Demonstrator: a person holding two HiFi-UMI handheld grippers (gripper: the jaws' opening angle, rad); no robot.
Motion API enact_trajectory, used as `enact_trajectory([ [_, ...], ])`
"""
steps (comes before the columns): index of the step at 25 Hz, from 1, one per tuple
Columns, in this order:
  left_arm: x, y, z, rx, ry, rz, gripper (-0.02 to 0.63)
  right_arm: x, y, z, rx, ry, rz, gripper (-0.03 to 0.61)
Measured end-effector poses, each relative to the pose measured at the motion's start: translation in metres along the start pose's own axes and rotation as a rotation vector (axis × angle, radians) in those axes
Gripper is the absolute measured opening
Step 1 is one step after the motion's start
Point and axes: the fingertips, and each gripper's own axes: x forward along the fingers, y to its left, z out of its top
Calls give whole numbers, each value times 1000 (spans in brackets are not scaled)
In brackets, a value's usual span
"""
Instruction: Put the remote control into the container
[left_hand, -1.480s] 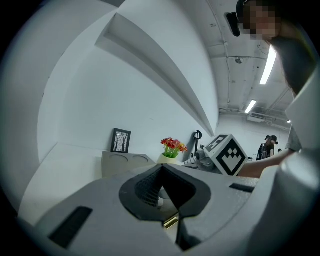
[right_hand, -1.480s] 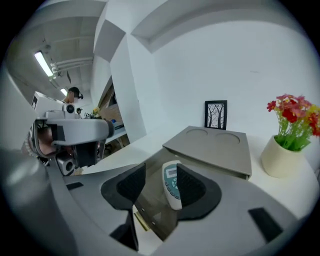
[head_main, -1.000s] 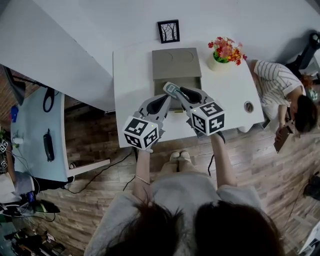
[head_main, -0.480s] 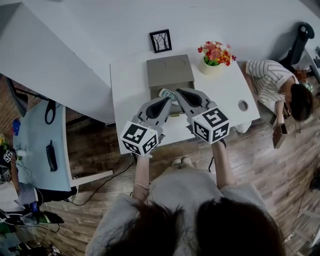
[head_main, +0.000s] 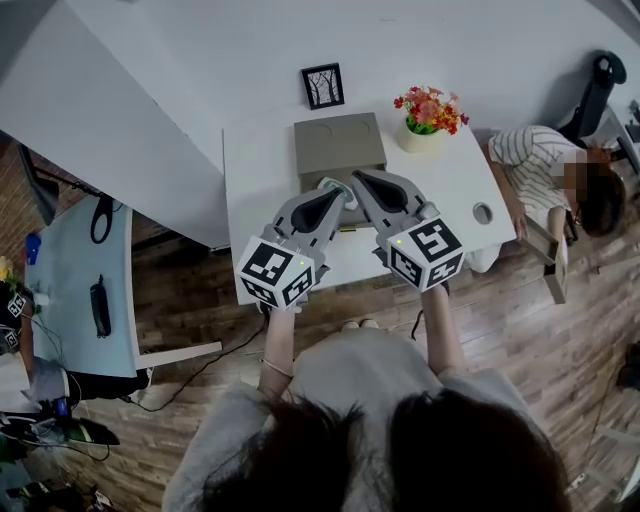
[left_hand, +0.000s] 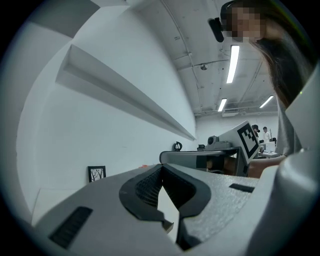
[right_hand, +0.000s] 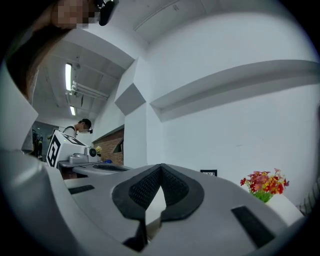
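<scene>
The grey container (head_main: 339, 146) stands at the back of the white table (head_main: 455, 185). A pale green end of the remote control (head_main: 331, 183) shows at the container's front edge; the rest is hidden under my grippers, and whether it lies inside I cannot tell. My left gripper (head_main: 344, 189) hovers just in front of the container, shut and empty (left_hand: 161, 167). Beside it, my right gripper (head_main: 356, 176) is also shut, with nothing between its pads (right_hand: 161, 166). Both point upward at the white wall in their own views.
A pot of red and yellow flowers (head_main: 428, 112) (right_hand: 263, 184) stands at the table's back right, and a small framed picture (head_main: 322, 85) (left_hand: 96, 173) behind the container. A person in a striped top (head_main: 545, 160) sits right of the table. A second desk (head_main: 75, 270) lies to the left.
A second ago the remote stuck out at my right gripper's tip over the container. Now only its end shows by the container, and both grippers sit slightly nearer me.
</scene>
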Motion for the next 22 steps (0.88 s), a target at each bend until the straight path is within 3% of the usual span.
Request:
enact_trajectory([
  [8,-7,0,13,33,-21,3,3,-2,8,18,-26,-66,17,-3],
  [22,-5,-3,18,48,-27,-12,3,-3,10,25,-35,-88,25,-3],
])
